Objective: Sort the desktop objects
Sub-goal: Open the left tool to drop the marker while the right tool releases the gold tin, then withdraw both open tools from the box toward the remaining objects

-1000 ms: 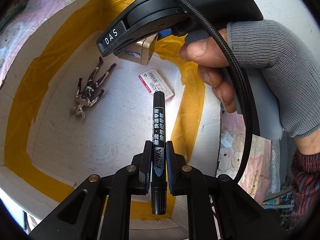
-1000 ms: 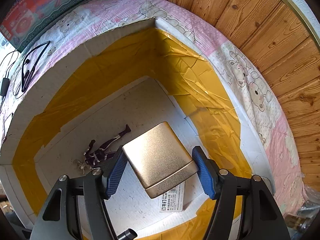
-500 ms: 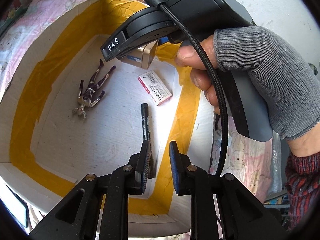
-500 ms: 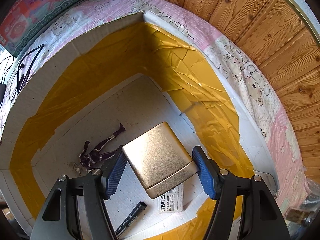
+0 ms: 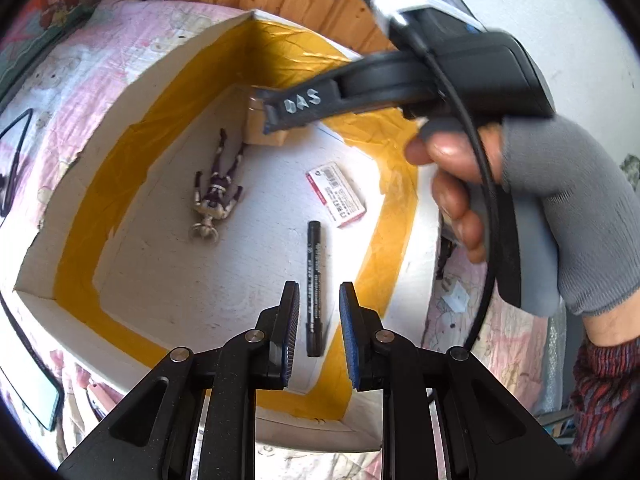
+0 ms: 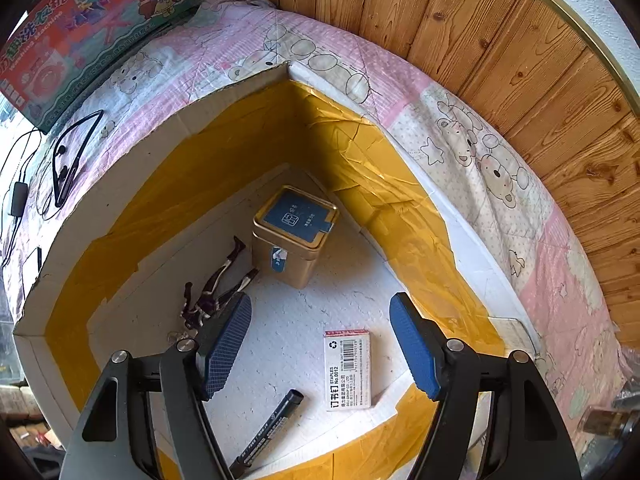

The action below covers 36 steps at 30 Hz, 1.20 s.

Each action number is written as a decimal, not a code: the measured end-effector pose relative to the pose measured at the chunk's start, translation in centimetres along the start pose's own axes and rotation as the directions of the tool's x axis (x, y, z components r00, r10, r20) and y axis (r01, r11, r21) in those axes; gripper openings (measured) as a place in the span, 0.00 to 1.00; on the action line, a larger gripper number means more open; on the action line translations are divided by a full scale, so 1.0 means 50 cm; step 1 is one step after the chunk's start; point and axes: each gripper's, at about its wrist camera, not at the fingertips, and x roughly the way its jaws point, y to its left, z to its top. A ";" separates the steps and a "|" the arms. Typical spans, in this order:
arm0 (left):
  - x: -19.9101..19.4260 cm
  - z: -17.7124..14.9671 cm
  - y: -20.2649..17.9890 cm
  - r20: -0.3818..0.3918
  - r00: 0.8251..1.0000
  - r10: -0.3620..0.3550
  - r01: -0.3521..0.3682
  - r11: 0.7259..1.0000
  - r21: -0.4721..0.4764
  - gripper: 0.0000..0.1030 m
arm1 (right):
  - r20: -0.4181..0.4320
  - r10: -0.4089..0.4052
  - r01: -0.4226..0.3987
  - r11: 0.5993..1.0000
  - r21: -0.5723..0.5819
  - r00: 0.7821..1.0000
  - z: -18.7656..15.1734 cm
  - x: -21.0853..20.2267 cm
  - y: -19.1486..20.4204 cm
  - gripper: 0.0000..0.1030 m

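A white box [image 5: 132,80] lined with yellow tape holds the sorted things. A gold tin [image 6: 294,236] with a blue lid stands upright in its far corner; it also shows in the left wrist view [image 5: 266,136]. A black marker [image 5: 314,280] lies flat on the box floor, also in the right wrist view [image 6: 268,432]. A staples box [image 5: 336,194] [image 6: 347,368] and a purple figurine [image 5: 216,192] [image 6: 214,296] lie beside it. My left gripper [image 5: 319,312] is open and empty above the marker. My right gripper [image 6: 320,344] is open and empty above the box floor.
The box sits on a pink cartoon-print cloth [image 6: 500,168] against a wooden wall [image 6: 500,40]. A colourful toy carton [image 6: 80,28] and black cables [image 6: 60,160] lie at the far left. A dark phone-like slab [image 5: 40,396] lies outside the box's near left.
My left gripper let go of the marker, which now lies on the box floor, and pulled back. My right gripper opened and released the gold tin, which now stands in the corner.
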 end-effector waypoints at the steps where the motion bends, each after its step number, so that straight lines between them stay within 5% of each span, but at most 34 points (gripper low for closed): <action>1: -0.007 0.002 0.010 0.013 1.000 0.011 -0.011 1.000 -0.022 0.21 | 0.000 -0.001 0.001 1.000 -0.001 1.000 -0.004 -0.003 -0.001 0.70; 17: -0.047 -0.024 0.030 0.080 0.996 0.042 -0.031 0.991 -0.128 0.21 | 0.014 -0.028 0.028 0.999 -0.028 1.000 -0.068 -0.062 0.037 0.71; 26: -0.069 -0.051 -0.007 0.105 0.993 0.057 -0.048 0.995 -0.084 0.21 | 0.038 -0.026 0.027 0.999 -0.032 0.999 -0.107 -0.104 0.061 0.70; 36: -0.088 -0.077 -0.050 0.170 0.973 0.155 -0.160 0.987 0.016 0.21 | 0.137 -0.072 0.074 0.997 -0.010 0.988 -0.187 -0.168 0.066 0.71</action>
